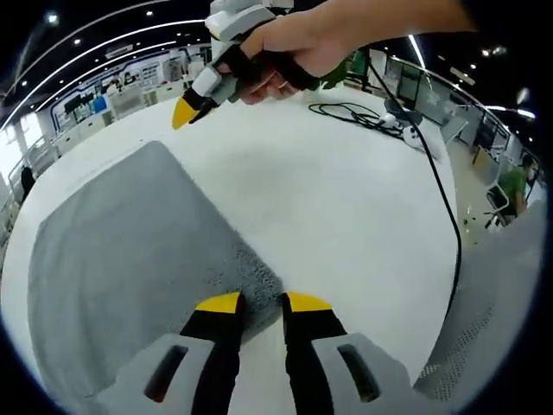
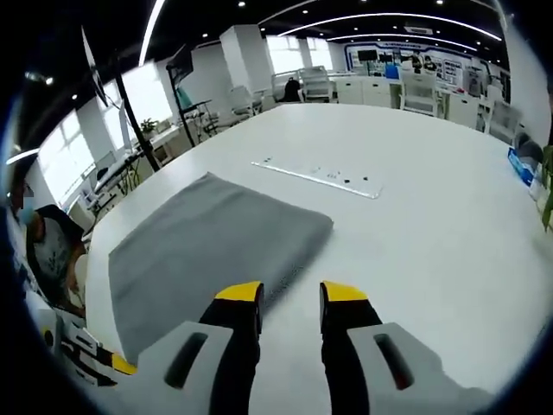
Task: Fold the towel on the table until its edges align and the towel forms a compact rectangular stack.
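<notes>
Towel [image 1: 130, 259] — grey, lying flat on the white table [image 1: 346, 225] — takes up the left of the left gripper view, its near right corner reaching the tips of the left gripper [image 1: 263, 303]. That gripper's yellow-tipped jaws stand a little apart with nothing between them; whether the left tip touches the cloth I cannot tell. At the far side a hand [image 1: 294, 52] holds the right gripper [image 1: 186, 111] above the table, beyond the towel's far corner; its yellow tips look close together. A black cable [image 1: 436, 173] runs down the right side of the table from a coil at the far end.

In the right gripper view the towel [image 2: 207, 242] lies to the left, its right corner far from the camera and one edge running toward the right gripper [image 2: 292, 294]. These jaws are parted and hold nothing, hanging just off the towel's near edge. Farther out on the table [image 2: 415, 233] sits a pale flat strip [image 2: 315, 175] — well apart from the towel. A seated person [image 2: 47, 242] is at the far left.
</notes>
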The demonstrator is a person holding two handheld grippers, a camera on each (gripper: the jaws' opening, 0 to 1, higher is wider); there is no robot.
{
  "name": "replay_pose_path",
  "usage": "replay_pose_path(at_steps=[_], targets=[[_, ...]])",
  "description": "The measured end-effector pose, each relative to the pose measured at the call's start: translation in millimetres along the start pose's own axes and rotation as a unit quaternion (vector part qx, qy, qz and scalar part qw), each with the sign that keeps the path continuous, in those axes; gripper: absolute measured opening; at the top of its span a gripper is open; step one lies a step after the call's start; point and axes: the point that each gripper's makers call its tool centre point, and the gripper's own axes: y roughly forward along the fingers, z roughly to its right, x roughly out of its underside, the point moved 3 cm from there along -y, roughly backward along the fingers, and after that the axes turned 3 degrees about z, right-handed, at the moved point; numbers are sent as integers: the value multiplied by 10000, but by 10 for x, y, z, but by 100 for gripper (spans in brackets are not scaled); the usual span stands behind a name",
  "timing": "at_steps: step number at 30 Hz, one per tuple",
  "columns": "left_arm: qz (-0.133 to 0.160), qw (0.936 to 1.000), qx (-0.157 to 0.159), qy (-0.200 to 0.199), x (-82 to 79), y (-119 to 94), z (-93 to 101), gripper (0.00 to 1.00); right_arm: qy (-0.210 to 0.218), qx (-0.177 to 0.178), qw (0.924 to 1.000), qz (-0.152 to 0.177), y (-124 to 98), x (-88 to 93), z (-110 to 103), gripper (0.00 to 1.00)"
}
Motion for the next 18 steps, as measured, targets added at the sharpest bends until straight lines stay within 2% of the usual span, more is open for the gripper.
replay_pose_path(at_steps=[3, 4, 10, 14, 18], targets=[[23, 10000, -46, -9, 7, -4, -28, 10, 39, 7, 10000, -1, 105, -25, 55, 25], [36, 9999, -43, -88, 7, -6, -34, 10, 62, 16, 10000, 1, 202, -41, 136, 25], [161, 9997, -77, -167, 16, -14, -40, 8, 83, 41, 10000, -8, 287, -11, 108, 25], [156, 9996, -68, -220, 11, -10, -46, 7, 56, 75, 9999, -43, 422, -53, 160, 24], [160, 9997, -13, -209, 10, -15, -50, 7, 156, 127, 9998, -11, 430, -109, 156, 24]])
